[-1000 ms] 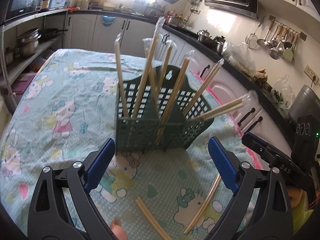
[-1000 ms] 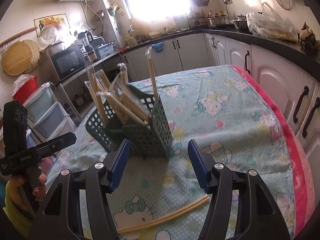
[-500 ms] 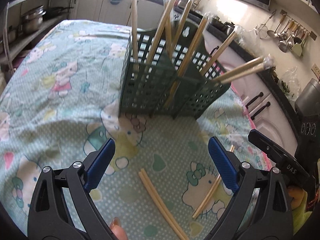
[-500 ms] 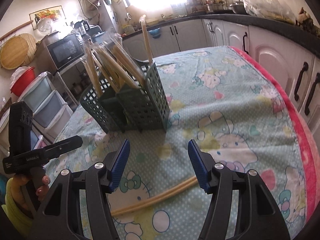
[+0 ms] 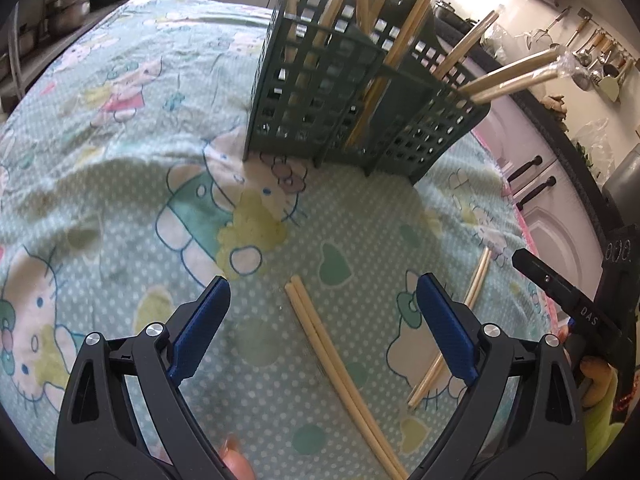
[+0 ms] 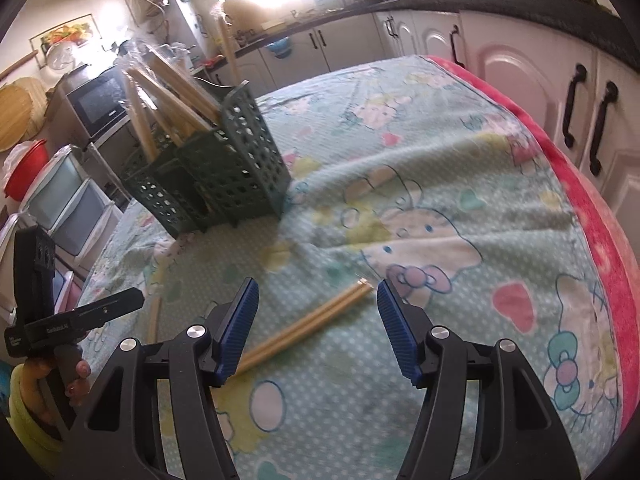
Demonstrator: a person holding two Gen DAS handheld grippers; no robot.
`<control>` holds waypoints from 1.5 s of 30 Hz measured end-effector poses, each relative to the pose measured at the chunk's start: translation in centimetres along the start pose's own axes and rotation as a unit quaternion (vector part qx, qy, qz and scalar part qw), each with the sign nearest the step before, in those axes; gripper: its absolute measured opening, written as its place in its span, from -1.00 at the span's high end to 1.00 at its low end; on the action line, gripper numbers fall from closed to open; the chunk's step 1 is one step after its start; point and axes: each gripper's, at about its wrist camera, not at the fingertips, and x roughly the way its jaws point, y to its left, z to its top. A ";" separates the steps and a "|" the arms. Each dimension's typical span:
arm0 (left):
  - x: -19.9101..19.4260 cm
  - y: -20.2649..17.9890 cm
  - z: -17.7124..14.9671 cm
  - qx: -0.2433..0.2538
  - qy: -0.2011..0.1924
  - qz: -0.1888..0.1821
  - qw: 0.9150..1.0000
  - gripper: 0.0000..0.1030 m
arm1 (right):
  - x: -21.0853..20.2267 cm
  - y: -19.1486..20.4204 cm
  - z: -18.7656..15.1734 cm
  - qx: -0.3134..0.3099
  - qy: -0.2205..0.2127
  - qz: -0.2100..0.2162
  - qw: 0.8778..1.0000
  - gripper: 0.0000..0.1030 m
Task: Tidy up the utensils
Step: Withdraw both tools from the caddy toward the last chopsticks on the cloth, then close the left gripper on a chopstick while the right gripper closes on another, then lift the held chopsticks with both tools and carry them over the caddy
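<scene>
Both grippers have dropped toward the cartoon-print tablecloth (image 5: 120, 184). Left gripper (image 5: 322, 330) and right gripper (image 6: 316, 328) gape wide, empty. Risk: the pale wooden chopstick pair (image 6: 304, 330), lower centre, could split or roll if pinched off-centre.

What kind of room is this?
A home kitchen, most likely: cabinets under a dark counter, ladles on a wall rail, a microwave, and a green chopstick basket on the table.

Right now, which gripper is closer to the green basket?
Hard to call. The left gripper and right gripper both hover open over loose chopsticks, short of the green basket.
</scene>
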 end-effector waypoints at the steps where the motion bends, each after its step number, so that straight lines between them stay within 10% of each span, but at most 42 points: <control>1: 0.2 0.0 -0.1 -0.001 0.003 0.000 1.000 -0.67 | 0.1 -0.2 -0.1 0.002 0.003 -0.001 1.000 -0.15; 16: 2.3 -1.4 -0.2 0.016 0.011 0.014 1.000 -0.47 | 3.5 -1.6 0.3 0.023 0.038 -0.015 0.999 -0.17; 26: 3.3 -1.8 0.2 0.039 -0.013 0.077 0.996 0.46 | 4.4 -1.5 0.8 0.016 0.037 -0.016 0.999 0.50; 31: 2.3 1.0 0.6 -0.035 -0.019 0.015 0.999 0.96 | 4.1 -0.9 1.0 0.009 0.028 0.004 1.000 0.73; 45: -3.6 2.9 1.9 -0.054 -0.093 -0.019 0.994 1.00 | -0.3 4.4 3.2 -0.043 -0.041 0.069 0.996 0.83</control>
